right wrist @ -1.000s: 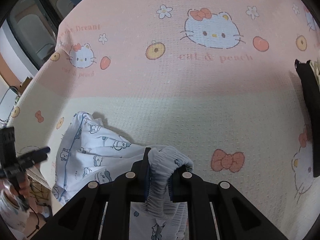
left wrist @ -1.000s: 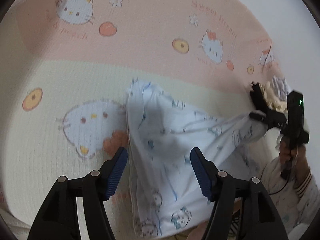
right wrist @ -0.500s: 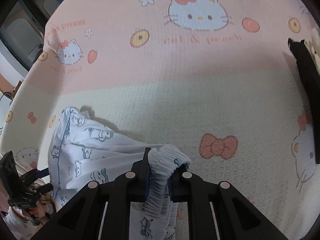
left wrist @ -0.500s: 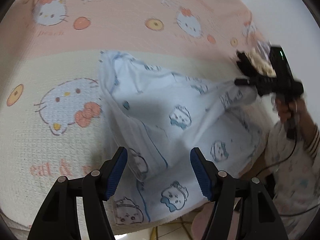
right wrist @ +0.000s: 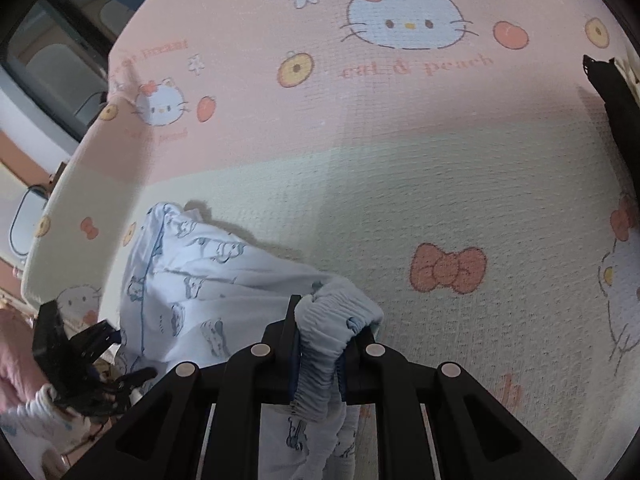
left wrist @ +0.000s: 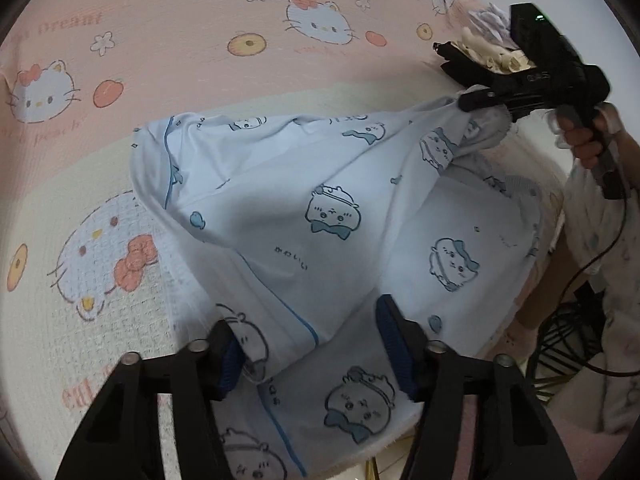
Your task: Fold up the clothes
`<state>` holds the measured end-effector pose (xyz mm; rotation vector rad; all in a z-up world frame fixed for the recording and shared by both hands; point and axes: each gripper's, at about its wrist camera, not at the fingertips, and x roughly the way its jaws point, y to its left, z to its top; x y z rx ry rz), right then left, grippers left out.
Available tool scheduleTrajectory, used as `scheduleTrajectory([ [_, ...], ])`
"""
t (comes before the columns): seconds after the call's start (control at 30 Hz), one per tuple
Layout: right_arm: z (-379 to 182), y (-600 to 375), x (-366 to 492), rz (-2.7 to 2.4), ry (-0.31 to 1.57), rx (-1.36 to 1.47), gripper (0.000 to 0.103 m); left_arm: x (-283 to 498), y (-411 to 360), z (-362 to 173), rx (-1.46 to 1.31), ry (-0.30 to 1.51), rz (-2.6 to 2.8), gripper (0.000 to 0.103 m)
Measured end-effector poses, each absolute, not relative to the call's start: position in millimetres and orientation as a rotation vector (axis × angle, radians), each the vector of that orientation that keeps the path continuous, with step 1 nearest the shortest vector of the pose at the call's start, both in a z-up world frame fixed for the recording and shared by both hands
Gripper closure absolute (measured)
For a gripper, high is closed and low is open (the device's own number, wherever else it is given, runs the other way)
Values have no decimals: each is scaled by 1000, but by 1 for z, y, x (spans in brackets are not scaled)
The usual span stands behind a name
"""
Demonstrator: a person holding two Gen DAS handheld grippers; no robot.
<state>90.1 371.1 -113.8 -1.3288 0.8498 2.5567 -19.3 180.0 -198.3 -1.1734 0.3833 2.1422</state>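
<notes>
pale blue pyjama trousers stretched between two grippers over a cat-print blanket

nearest the left wrist camera, the left gripper points down at the cloth with its blue-padded jaws closing. a raised fold of the pale blue trousers sits between the pads, and the left pad touches the fabric, but the right pad does not clearly press it, so no firm grip shows. the fabric, printed with small cartoon faces and edged with a blue line, spreads from there across the blanket and hangs over its near edge.

in the right wrist view, the right gripper is clamped on the gathered elastic waistband, which bunches up above the narrow gap between its jaws. from the left view the same tool, held in a hand, lifts that end of the trousers off the blanket, so the cloth runs taut up to it.

farther off, the blanket changes from cream to pink, with cat faces, peaches and flowers printed on it. a dark garment lies at the far right edge, with some cream-coloured cloth beside it.
</notes>
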Motion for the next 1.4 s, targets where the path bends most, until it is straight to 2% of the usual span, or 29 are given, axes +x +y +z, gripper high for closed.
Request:
scheduleTrajectory([
  [0.03, -113, 368, 92, 2572, 833, -1338, 86, -20, 181, -199, -1171, 384, 2142, 55],
  [0.1, -112, 365, 96, 2598, 800, -1345, 68, -21, 184, -202, -1160, 411, 2149, 60],
  [0.13, -111, 363, 98, 2612, 784, -1349, 66, -20, 185, -203, -1155, 431, 2147, 60],
  [0.3, -113, 360, 103, 2654, 760, -1362, 65, -12, 191, -203, -1104, 582, 2100, 60],
  [0.4, -114, 352, 104, 2670, 639, -1386, 65, -13, 189, -201, -1108, 606, 2069, 60],
  [0.53, -120, 332, 108, 2726, 423, -1509, 65, -5, 191, -200, -1035, 734, 2042, 61],
  [0.6, -121, 323, 109, 2741, 318, -1516, 65, -2, 194, -199, -993, 789, 2040, 65],
  [0.67, -123, 314, 111, 2753, 213, -1521, 65, -2, 197, -199, -969, 823, 2065, 83],
  [0.7, -125, 311, 111, 2741, 168, -1523, 65, -3, 198, -200, -971, 829, 2078, 84],
  [0.77, -130, 306, 110, 2714, 80, -1528, 65, -7, 199, -200, -990, 786, 2097, 87],
  [0.9, -131, 307, 109, 2693, 54, -1502, 66, -8, 198, -197, -1008, 748, 2136, 89],
  [0.93, -130, 307, 108, 2688, 50, -1488, 69, -9, 196, -196, -1012, 742, 2146, 90],
  [0.97, -128, 307, 108, 2684, 47, -1475, 78, -10, 197, -194, -1019, 733, 2163, 90],
  [1.0, -127, 307, 108, 2679, 43, -1461, 80, -11, 196, -192, -1028, 716, 2176, 91],
  [1.03, -125, 308, 107, 2673, 54, -1454, 80, -13, 196, -189, -1035, 697, 2189, 92],
  [1.1, -122, 310, 105, 2659, 78, -1441, 88, -18, 195, -182, -1047, 648, 2221, 92],
  [1.3, -112, 319, 99, 2647, 184, -1394, 89, -36, 178, -155, -1032, 473, 2309, 93],
  [1.4, -107, 327, 94, 2647, 282, -1352, 90, -50, 174, -141, -1029, 349, 2340, 98],
])
